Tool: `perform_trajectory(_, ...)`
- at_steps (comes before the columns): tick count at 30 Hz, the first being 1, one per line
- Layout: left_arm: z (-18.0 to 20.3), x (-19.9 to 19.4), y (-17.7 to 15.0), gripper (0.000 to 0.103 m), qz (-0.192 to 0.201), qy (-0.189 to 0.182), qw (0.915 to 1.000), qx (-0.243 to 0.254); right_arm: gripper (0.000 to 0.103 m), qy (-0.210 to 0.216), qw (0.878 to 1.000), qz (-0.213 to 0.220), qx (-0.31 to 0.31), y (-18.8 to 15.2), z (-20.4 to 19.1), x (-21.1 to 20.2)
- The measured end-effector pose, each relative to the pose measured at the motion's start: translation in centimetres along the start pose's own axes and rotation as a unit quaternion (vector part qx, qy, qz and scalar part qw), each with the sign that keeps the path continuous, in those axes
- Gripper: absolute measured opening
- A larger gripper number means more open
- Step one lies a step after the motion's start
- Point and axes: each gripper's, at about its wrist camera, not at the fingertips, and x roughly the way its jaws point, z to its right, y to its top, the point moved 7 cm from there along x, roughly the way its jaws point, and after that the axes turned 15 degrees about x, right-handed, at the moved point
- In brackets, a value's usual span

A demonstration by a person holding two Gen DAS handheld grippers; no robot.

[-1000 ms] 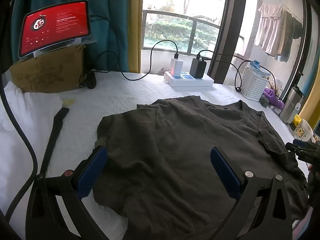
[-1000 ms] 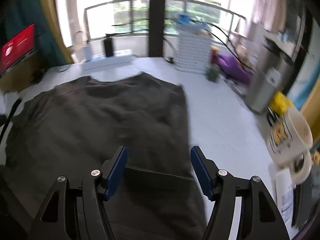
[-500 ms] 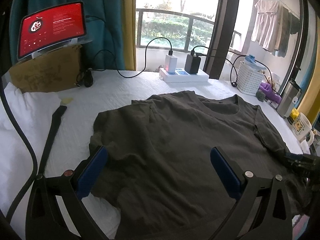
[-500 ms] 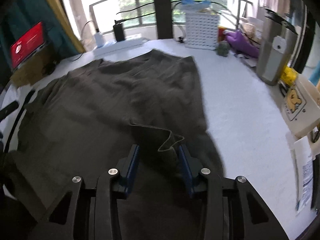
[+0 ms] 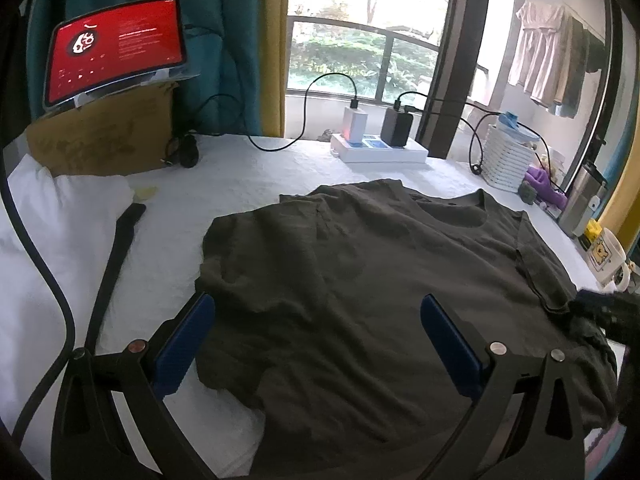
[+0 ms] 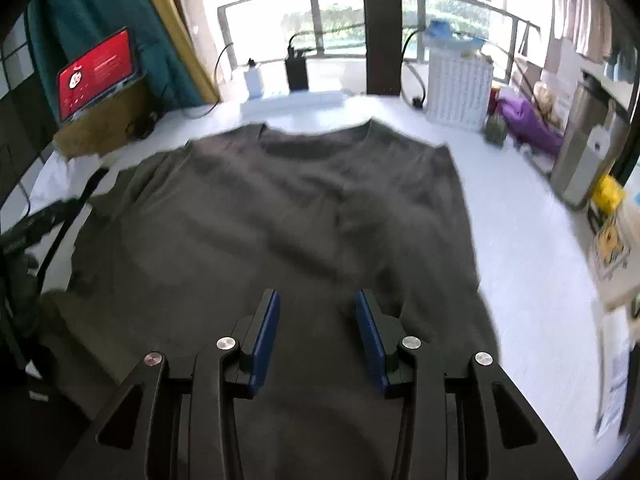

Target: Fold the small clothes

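A dark olive T-shirt [image 5: 360, 264] lies spread, neck away from me, on the white table [image 5: 240, 176]. My left gripper [image 5: 316, 304] stands wide open just above the shirt's near left part, with the hem corner under its left finger and nothing pinched. My right gripper [image 6: 317, 298] sits at the shirt's near right part with its jaws half closed and dark cloth bunched between the blue pads. In the left wrist view the right gripper [image 5: 600, 312] shows at the right edge, where the sleeve seam runs into it. The right wrist view of the shirt [image 6: 280, 208] is blurred.
At the back stand a red-screened tablet [image 5: 116, 48] on a cardboard box [image 5: 100, 140], a power strip [image 5: 380, 152] with chargers and a white basket [image 5: 506, 160]. A mug [image 5: 608, 256] and steel flask [image 5: 580, 204] line the right edge. White cloth [image 5: 48, 220] and a black strap [image 5: 116, 248] lie left.
My right gripper narrowed from wide open onto a raised fold at the shirt's right side, then shifted leftward over the shirt. The left gripper stayed open and hardly moved.
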Motion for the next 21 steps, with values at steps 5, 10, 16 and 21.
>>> perform_trajectory(5,-1.1,1.1,0.0,0.102,-0.01,0.005,0.9999,-0.009,0.042,-0.016,1.0,-0.001,0.022,3.0,1.1,2.9)
perform_trajectory(10,-2.9,2.2,0.1,0.102,-0.019,0.018,0.9995,-0.02,0.043,-0.02,0.999,-0.014,0.033,4.7,1.4,6.0)
perform_trajectory(16,-5.5,3.1,0.5,0.102,-0.025,0.039,0.9984,-0.031,0.045,-0.015,0.998,-0.046,0.029,4.9,0.0,9.4)
perform_trajectory(21,-8.2,4.0,0.8,0.102,-0.036,0.058,0.9969,-0.04,0.053,0.011,0.999,-0.042,-0.007,5.0,-2.7,8.7)
